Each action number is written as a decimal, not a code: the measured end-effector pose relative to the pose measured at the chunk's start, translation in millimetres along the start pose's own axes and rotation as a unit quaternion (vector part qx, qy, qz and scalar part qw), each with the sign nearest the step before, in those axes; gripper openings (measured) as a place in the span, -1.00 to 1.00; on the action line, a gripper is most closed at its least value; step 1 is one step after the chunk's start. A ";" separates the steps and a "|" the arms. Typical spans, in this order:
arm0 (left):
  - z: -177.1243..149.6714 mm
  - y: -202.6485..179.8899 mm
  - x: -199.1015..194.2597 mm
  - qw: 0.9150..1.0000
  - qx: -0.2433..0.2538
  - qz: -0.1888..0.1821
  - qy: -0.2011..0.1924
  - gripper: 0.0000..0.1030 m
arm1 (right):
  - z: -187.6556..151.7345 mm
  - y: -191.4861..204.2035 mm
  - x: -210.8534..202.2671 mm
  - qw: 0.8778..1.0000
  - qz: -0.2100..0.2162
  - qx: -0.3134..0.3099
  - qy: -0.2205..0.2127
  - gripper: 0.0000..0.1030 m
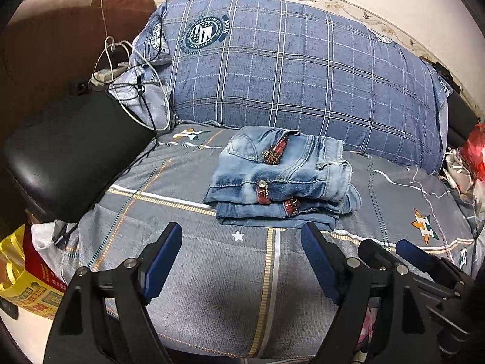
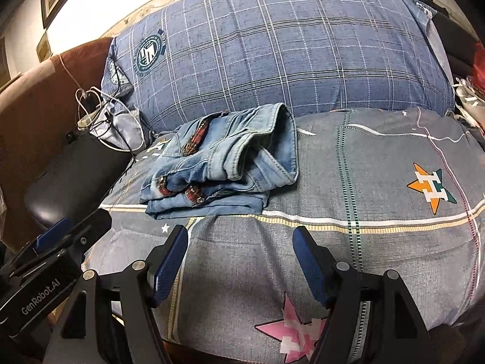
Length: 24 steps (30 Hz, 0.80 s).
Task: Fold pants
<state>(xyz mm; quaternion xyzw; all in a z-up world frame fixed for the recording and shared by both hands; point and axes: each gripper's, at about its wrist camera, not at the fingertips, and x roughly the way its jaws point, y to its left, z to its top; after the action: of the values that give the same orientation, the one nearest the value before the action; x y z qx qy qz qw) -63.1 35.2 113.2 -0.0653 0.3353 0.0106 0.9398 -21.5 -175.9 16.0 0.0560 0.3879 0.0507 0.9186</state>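
A big blue plaid pillow (image 1: 303, 69) is leaning at the back of the bed (image 1: 212, 288), whose grey star-print sheet is spreading out beneath everything. The folded jeans (image 1: 282, 179) are lying in a compact stack on that sheet, just in front of the pillow, with red plaid trim showing. Both tools are hanging short of the pants over the near sheet, the left hand-held gripper (image 1: 242, 239) and the right hand-held gripper (image 2: 241, 241) each standing with jaws apart and nothing between them.

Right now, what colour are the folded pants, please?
Faded light blue pants, clearest in left wrist view.
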 end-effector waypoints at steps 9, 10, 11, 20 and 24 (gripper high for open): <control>-0.3 12.5 4.3 0.999 -0.024 -0.021 0.013 0.55 | -5.2 11.7 6.1 1.000 -0.010 -0.012 0.014 0.51; -0.2 12.8 4.1 0.999 -0.025 -0.023 0.013 0.55 | -5.4 12.1 6.6 1.000 -0.011 -0.012 0.014 0.51; -0.1 13.4 4.1 0.999 -0.026 -0.025 0.013 0.55 | -5.3 12.2 7.3 1.000 -0.012 -0.013 0.016 0.51; -0.2 13.1 4.6 0.999 -0.027 -0.033 0.013 0.56 | -7.2 12.9 13.2 0.999 -0.020 -0.021 0.026 0.52; -0.5 12.0 5.5 0.999 -0.027 -0.038 0.014 0.56 | -9.2 14.5 15.1 0.999 -0.025 -0.024 0.030 0.53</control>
<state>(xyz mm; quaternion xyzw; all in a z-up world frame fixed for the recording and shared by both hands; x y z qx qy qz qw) -59.8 47.0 107.9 -0.1039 0.3454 -0.0173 0.9325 -18.3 -158.9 1.1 0.0222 0.4153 0.0387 0.9086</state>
